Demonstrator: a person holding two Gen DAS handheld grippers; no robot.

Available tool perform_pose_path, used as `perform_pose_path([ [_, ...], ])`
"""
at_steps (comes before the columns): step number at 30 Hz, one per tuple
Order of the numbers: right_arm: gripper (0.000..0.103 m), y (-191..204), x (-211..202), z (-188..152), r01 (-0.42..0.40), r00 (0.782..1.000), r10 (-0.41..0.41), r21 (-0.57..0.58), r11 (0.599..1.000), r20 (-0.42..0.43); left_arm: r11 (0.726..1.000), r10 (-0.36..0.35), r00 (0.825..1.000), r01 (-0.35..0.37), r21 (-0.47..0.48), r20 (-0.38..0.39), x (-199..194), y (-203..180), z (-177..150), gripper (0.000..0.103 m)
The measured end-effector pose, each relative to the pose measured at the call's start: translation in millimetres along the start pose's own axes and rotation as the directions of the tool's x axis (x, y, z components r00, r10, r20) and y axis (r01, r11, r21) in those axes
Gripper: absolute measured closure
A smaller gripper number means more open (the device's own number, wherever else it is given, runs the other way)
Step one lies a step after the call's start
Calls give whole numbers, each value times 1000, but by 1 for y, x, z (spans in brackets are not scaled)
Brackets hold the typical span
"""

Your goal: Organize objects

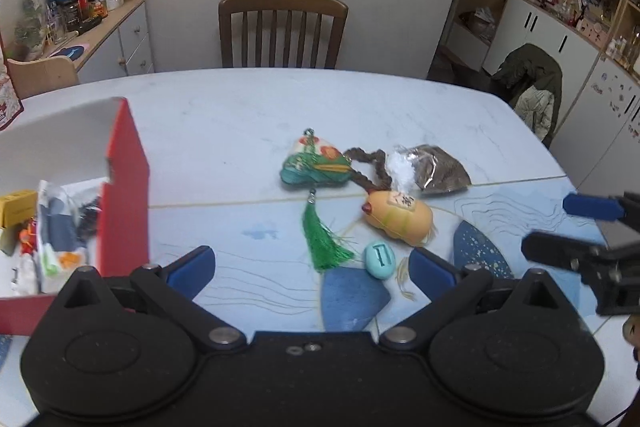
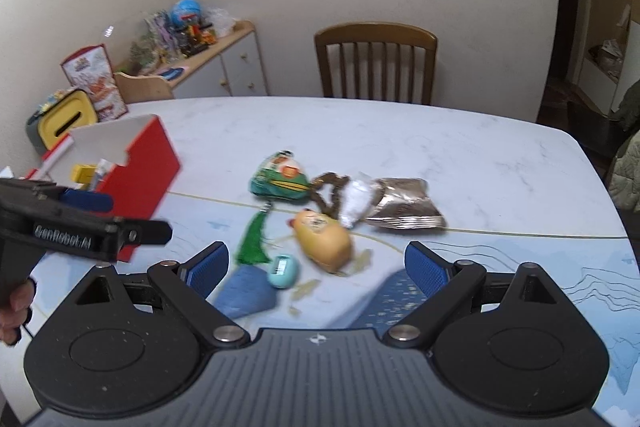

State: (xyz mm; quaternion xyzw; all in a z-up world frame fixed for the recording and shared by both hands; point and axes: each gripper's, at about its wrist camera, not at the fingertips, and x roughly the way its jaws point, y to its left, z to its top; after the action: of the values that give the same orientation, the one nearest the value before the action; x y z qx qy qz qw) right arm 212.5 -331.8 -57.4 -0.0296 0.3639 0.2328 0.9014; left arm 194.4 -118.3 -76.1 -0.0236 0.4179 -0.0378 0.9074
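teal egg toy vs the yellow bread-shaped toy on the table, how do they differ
The teal egg toy is clearly smaller than the yellow bread-shaped toy. The teal one is a smooth egg with a small rectangular window on its face; the yellow one is a longer ridged loaf with a pale label on top and a reddish tip. The teal toy lies nearer both grippers. Both rest loose on the table, ungripped, outside the red box.

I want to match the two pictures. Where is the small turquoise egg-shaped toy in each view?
Left wrist view: the turquoise egg toy lies low and centre-right on the table, beside the green tassel, near the right blue pad of the left tongs.
Right wrist view: the egg lies low and centre-left, below the tassel's end.
Shared landmark: the yellow bread-shaped toy, just up-right of it.
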Motion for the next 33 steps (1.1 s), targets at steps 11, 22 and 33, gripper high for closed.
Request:
perform_pose_path([
  [11, 8, -36, 56, 9, 0, 997, -1, -16, 1000, -74, 1000, 0, 1000, 1, 22, -27, 50, -45, -20, 0],
  [22, 8, -42, 107, 17, -50, 988, 44, -33, 998, -151, 999, 12, 1000, -11, 46, -21, 82, -65, -31, 3],
  [33, 11, -41, 145, 22, -135, 968, 128, -20, 991, -218, 997, 33, 998, -31, 64, -45, 104, -78, -38, 29],
])
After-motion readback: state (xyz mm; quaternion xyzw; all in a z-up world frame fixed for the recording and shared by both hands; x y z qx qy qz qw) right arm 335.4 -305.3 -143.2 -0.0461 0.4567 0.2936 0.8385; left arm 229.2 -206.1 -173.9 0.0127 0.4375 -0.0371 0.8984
